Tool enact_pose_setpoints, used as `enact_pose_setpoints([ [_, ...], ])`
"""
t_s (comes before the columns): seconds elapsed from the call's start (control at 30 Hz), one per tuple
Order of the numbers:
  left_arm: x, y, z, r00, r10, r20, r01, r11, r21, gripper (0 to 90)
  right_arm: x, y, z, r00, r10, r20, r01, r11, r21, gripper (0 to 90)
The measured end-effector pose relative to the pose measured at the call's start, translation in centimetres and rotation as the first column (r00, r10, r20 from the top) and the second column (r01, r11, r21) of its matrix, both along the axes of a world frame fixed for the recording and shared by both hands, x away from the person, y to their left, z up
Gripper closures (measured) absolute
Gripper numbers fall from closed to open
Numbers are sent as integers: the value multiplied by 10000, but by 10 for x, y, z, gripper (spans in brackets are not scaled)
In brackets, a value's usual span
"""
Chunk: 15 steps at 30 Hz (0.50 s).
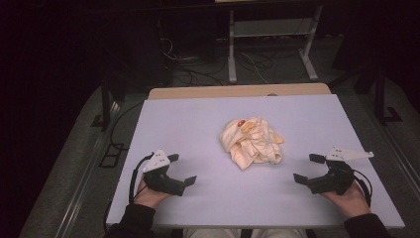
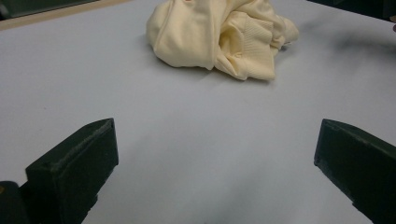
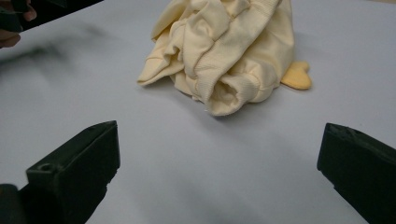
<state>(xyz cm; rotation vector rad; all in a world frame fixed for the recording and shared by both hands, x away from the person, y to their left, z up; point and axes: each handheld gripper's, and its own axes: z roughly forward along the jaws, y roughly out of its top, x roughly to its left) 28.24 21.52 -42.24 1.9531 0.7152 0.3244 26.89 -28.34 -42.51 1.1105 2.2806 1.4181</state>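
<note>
**Two open grippers flanking a crumpled cream garment on a pale table**

Landmark: the crumpled cream garment, which lies in a loose heap a little past the middle of the pale table. All places below are given relative to it.

Left of the garment and nearer the person, the left gripper rests low over the table, held in the person's left hand. Its jaws stand wide apart with nothing between them and point toward the garment, well apart from it. In the left gripper view the two black jaws frame bare table, and the garment sits beyond them, a ribbed cuff or hem turned toward the camera.

The garment itself is bunched, with folds running in several directions. On its top, at the far side, are a small red patch and orange-yellow patches; a further orange-yellow piece shows at its right edge.

Right of the garment and nearer the person, the right gripper is held in the right hand. Its jaws are likewise spread wide and empty, pointed toward the garment and well apart from it. In the right gripper view the garment lies beyond the jaws, with the orange-yellow piece flat on the table, touching its right side.
</note>
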Motion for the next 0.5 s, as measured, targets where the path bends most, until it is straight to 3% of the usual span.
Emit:
enact_pose_setpoints([
  [0.5, -1, 0, 0, 10000, -19, 20, 19, 10000, 0, 0, 0, 1, 1, 9999, 135, -45, -135, 9999, -45, 0],
])
